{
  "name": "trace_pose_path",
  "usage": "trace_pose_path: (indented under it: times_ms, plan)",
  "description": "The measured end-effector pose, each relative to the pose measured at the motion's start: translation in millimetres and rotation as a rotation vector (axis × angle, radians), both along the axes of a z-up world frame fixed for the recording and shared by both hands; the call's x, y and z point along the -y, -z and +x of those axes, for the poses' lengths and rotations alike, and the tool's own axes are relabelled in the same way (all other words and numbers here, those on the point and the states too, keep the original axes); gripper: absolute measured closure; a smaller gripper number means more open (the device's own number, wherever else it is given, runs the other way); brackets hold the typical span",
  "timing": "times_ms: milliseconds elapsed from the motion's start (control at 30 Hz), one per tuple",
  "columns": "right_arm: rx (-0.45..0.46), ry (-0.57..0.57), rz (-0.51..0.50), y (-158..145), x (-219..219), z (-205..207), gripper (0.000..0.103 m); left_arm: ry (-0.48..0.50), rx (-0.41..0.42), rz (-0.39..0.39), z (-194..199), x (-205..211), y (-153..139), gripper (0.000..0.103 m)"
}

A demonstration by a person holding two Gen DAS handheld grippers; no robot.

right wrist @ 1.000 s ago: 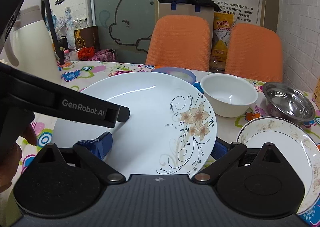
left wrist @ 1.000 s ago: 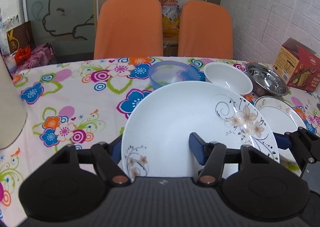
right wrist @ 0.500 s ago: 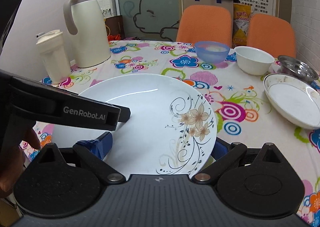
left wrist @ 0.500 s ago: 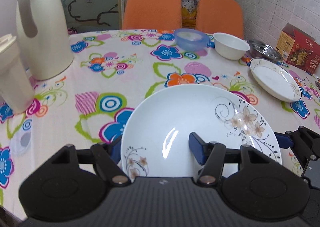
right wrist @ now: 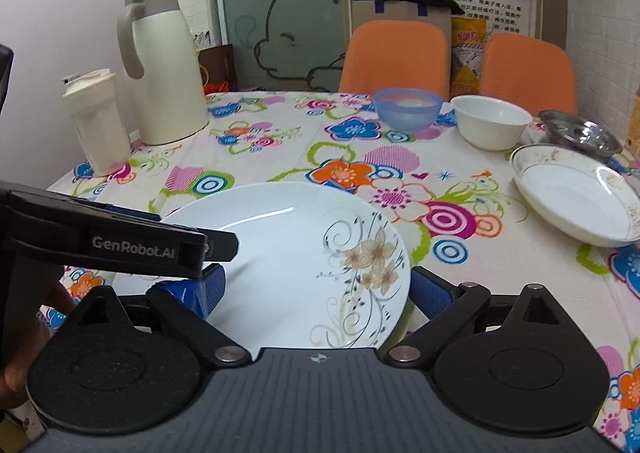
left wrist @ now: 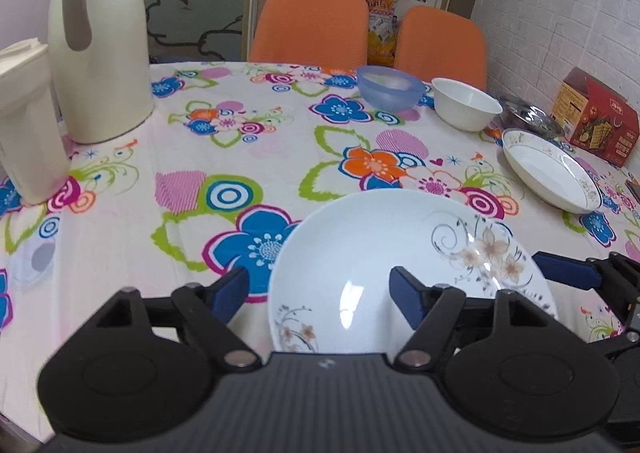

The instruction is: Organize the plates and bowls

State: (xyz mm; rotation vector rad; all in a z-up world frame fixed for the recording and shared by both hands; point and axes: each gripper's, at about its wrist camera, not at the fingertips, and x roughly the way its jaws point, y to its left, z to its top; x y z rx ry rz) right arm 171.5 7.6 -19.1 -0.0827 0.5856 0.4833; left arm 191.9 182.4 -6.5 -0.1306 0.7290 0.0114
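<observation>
A large white plate [left wrist: 384, 249] with brown flowers and dark scrollwork on its rim sits at the near edge of the table, a smaller sprig of the same pattern on its near left rim; it looks level, and whether it rests on the cloth cannot be told. To the right and well apart lies a deeper white plate [right wrist: 576, 199] with a faint gold-patterned rim, flat on the cloth and empty. Behind it stand three bowls in a row along the far side: a translucent blue bowl [right wrist: 408, 109], a plain white bowl [right wrist: 494, 127] just beside it, and a shiny steel bowl [right wrist: 580, 133] farthest right, all upright.
</observation>
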Motion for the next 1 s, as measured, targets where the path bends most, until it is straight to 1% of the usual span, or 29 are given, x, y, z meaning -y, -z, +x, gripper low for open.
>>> trace_pose_path:
  times_ms: [67, 100, 233, 367, 400, 433, 567, 700, 800, 867, 1000]
  plan:
    - [0.06, 0.001, -0.024, -7.2, -0.7, -4.1, 0.017, -0.024, 0.011, 0.0, 0.6, -4.0, -5.6, 0.029]
    - [0.073, -0.003, -0.022, -10.0, 0.2, -5.3, 0.017, -0.031, 0.016, -0.001, 0.9, -5.4, -8.9, 0.025]
    - [0.08, 0.001, 0.01, -21.1, 19.1, 0.7, 0.017, -0.014, 0.031, 0.0, 3.1, 0.2, -20.6, 0.024]
    - [0.078, 0.082, -0.002, -25.0, 58.2, 15.3, 0.017, 0.053, 0.027, 0.01, 15.6, 20.9, -28.4, 0.023]
    - [0.074, 0.115, -0.011, -24.9, 71.3, 21.2, 0.017, 0.075, 0.023, 0.012, 23.0, 29.1, -29.9, 0.015]
    - [0.064, 0.156, -0.023, -23.9, 85.8, 27.9, 0.017, 0.096, 0.022, 0.009, 28.9, 35.7, -31.4, 0.014]
    - [0.026, 0.293, -0.035, -20.1, 140.3, 57.1, 0.017, 0.186, 0.004, 0.023, 63.7, 75.9, -36.2, 0.014]
    - [-0.009, 0.385, -0.037, -10.5, 179.4, 93.1, 0.017, 0.271, -0.028, 0.012, 112.3, 118.5, -37.5, 0.013]
    - [-0.045, 0.413, -0.033, -1.6, 196.0, 122.8, 0.017, 0.323, -0.074, -0.011, 154.9, 149.9, -30.9, 0.011]
    - [-0.075, 0.405, -0.031, 4.4, 201.4, 140.4, 0.017, 0.347, -0.108, -0.016, 180.2, 169.0, -23.3, 0.011]
    - [-0.115, 0.379, -0.04, 13.7, 204.5, 162.4, 0.017, 0.358, -0.186, -0.032, 224.2, 194.9, -2.1, 0.011]
